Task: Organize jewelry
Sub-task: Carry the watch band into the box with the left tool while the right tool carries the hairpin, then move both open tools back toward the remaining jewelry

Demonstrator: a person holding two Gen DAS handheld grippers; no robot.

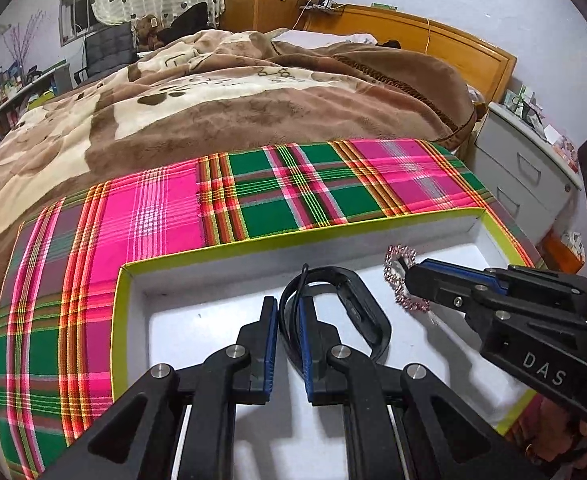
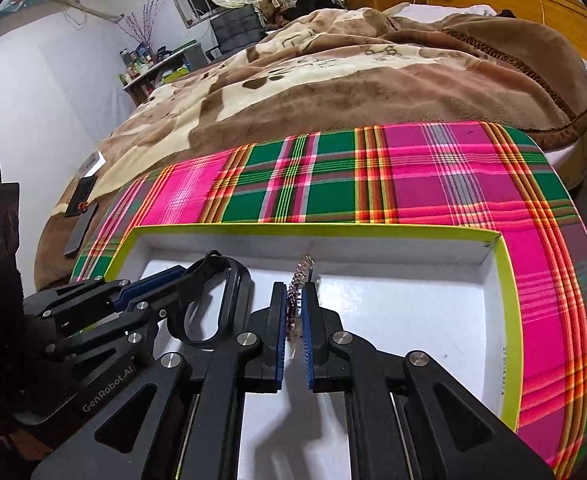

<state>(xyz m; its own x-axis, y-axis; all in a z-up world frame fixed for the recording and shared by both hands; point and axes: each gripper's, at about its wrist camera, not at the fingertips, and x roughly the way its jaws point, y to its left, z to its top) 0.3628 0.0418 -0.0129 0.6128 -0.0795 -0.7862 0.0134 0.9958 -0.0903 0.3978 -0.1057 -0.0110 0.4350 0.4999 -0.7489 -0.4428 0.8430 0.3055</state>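
A shallow white box with a lime-green rim (image 1: 301, 236) (image 2: 317, 229) lies on a plaid cloth. My left gripper (image 1: 288, 308) is shut on a black wristband (image 1: 367, 312) and holds it over the box floor; the band also shows in the right wrist view (image 2: 229, 280). My right gripper (image 2: 296, 292) is shut on a pink beaded bracelet (image 2: 293, 300) over the middle of the box. In the left wrist view the right gripper (image 1: 407, 276) enters from the right with the bracelet (image 1: 399, 276) hanging at its tips.
The pink and green plaid cloth (image 1: 165, 208) (image 2: 413, 176) covers the bed's near edge. A brown blanket (image 1: 213, 108) lies behind it. A grey drawer cabinet (image 1: 533, 176) stands at the right. A dark phone (image 2: 79, 200) lies at the left.
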